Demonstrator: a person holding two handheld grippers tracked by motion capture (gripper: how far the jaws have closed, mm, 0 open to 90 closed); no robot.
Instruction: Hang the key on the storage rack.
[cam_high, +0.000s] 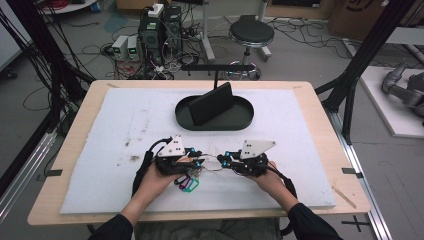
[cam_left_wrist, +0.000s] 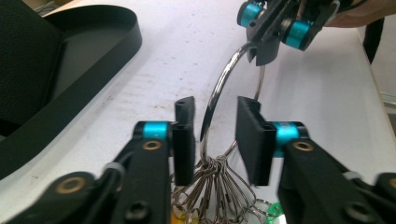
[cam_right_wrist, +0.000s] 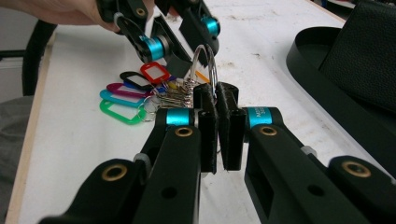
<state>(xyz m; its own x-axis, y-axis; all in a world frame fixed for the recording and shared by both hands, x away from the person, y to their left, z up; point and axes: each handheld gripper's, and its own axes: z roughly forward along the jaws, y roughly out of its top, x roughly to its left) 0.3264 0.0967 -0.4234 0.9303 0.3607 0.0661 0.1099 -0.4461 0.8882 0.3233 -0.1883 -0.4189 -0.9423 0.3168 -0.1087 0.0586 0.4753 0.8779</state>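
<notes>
A large steel key ring (cam_left_wrist: 219, 88) stands upright over the white mat, with several small rings (cam_left_wrist: 219, 179) and coloured key tags (cam_right_wrist: 126, 95) hanging from it. My right gripper (cam_right_wrist: 217, 107) is shut on the ring's wire (cam_right_wrist: 211, 60). It also appears at the top of the left gripper view, pinching the ring's far side. My left gripper (cam_left_wrist: 215, 135) is open, its jaws standing either side of the ring without touching it. In the high view the left gripper (cam_high: 200, 160) and right gripper (cam_high: 222, 161) face each other tip to tip, with the tags (cam_high: 187, 184) lying below them.
A black oval tray (cam_high: 185, 120) sits behind the grippers at the centre back, and a black leather pouch (cam_high: 210, 104) leans upright in it. The white mat (cam_high: 300, 150) covers most of the wooden table (cam_high: 80, 125). A stool (cam_high: 251, 34) and cables lie on the floor beyond.
</notes>
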